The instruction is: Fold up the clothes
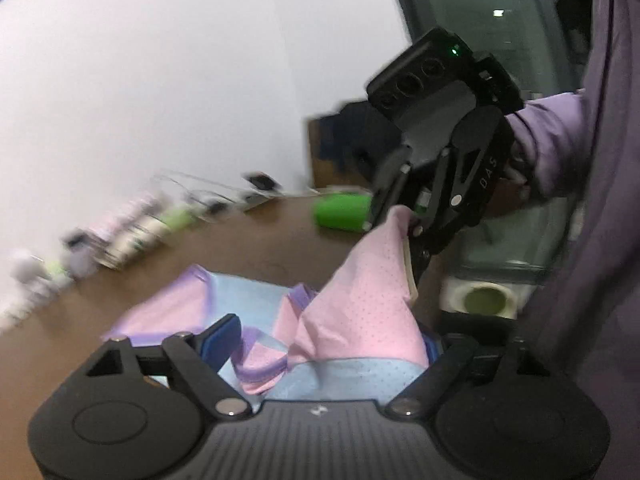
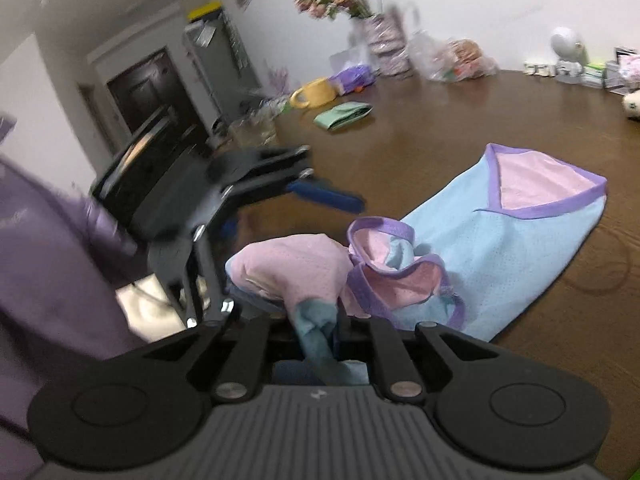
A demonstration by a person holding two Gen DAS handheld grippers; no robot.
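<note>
The right gripper (image 1: 394,236) is clamped on a bunched fold of the pink-and-blue garment (image 2: 500,240), lifting that pink corner into a peak above the brown table (image 2: 460,120). From the right wrist view, blue cloth runs straight down between the closed fingers, and the pink mass bulges just beyond their tips.

The left gripper (image 2: 304,196) stands with its fingers apart. One blue pad (image 1: 222,338) shows clearly; the other is largely hidden behind the raised pink fold. Garment cloth lies between the two fingers, but the pads do not press on it.

The rest of the garment lies flat on the table ahead of the right fingers, its purple-trimmed neckline (image 2: 548,208) at the far end. A purple sleeve (image 1: 552,148) backs the right gripper. A folded green cloth (image 2: 344,115) rests well beyond the fingers, near a yellow cup (image 2: 314,93).
</note>
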